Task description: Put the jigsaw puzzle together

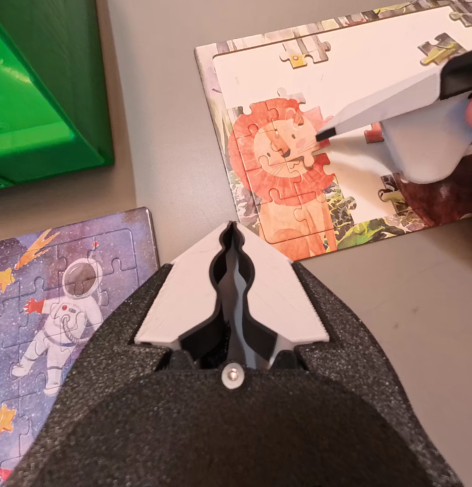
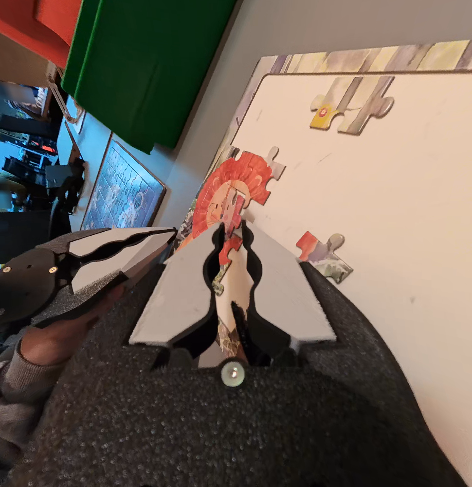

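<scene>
**Right gripper on a lion piece**

My right gripper [image 2: 231, 225] has its fingertips nearly closed on a loose face piece [image 2: 233, 210] at the lion's head, tilted over the assembled lion [image 1: 279, 168]. My left gripper [image 1: 232, 224] hangs pinched together and empty, just beside the puzzle tray [image 1: 256, 76]. In the tray, a grey-and-yellow piece [image 2: 353, 108] and a red-cornered piece [image 2: 323, 254] lie apart on bare board. Outward lie a finished astronaut puzzle [image 1: 61, 297] and a green bin [image 1: 45, 87], contents unclear.

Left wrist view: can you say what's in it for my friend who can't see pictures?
The left gripper, jaws shut and empty, hovers near a half-built lion puzzle in its tray. The right gripper reaches in to touch the lion's face. A finished astronaut puzzle lies at left, below a green box.
</scene>
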`<state>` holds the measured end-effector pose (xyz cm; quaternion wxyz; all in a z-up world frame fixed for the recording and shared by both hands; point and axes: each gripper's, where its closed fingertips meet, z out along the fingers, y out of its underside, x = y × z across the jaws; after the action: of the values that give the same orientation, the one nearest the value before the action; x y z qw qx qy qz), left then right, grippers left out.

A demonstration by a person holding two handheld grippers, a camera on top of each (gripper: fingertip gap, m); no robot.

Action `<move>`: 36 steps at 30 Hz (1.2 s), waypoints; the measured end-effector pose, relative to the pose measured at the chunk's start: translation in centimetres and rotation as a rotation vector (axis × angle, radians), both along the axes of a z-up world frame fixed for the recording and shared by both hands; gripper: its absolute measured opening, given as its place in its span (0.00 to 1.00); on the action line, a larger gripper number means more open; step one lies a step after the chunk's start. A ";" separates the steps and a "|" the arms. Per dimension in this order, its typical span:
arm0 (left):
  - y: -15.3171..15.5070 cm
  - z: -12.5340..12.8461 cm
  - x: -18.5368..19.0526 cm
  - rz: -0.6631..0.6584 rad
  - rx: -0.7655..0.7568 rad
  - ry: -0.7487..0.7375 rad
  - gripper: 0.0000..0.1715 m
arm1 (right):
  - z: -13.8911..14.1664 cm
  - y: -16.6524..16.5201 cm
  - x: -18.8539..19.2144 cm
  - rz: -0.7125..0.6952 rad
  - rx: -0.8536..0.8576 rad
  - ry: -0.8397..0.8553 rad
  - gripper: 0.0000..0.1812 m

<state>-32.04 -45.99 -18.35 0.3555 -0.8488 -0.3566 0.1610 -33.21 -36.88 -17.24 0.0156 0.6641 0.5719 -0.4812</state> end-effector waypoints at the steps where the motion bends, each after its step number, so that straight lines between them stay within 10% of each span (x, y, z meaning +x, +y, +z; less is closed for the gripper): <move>1: 0.0 0.0 0.0 0.000 -0.001 0.001 0.00 | 0.0 0.0 0.1 0.006 0.018 0.001 0.08; 12: 0.0 0.0 0.0 -0.005 -0.005 0.006 0.00 | 1.6 2.6 -0.1 0.018 0.345 0.126 0.08; 19: 0.0 0.0 0.0 -0.006 -0.002 0.004 0.00 | 0.8 -0.5 -1.5 0.365 0.687 0.213 0.00; 36: 0.0 0.0 0.0 -0.007 0.006 -0.002 0.00 | 0.3 0.2 -0.5 0.312 0.614 0.144 0.00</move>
<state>-32.00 -46.02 -18.37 0.3582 -0.8492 -0.3545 0.1580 -33.71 -36.64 -16.94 -0.1519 0.5069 0.7841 -0.3244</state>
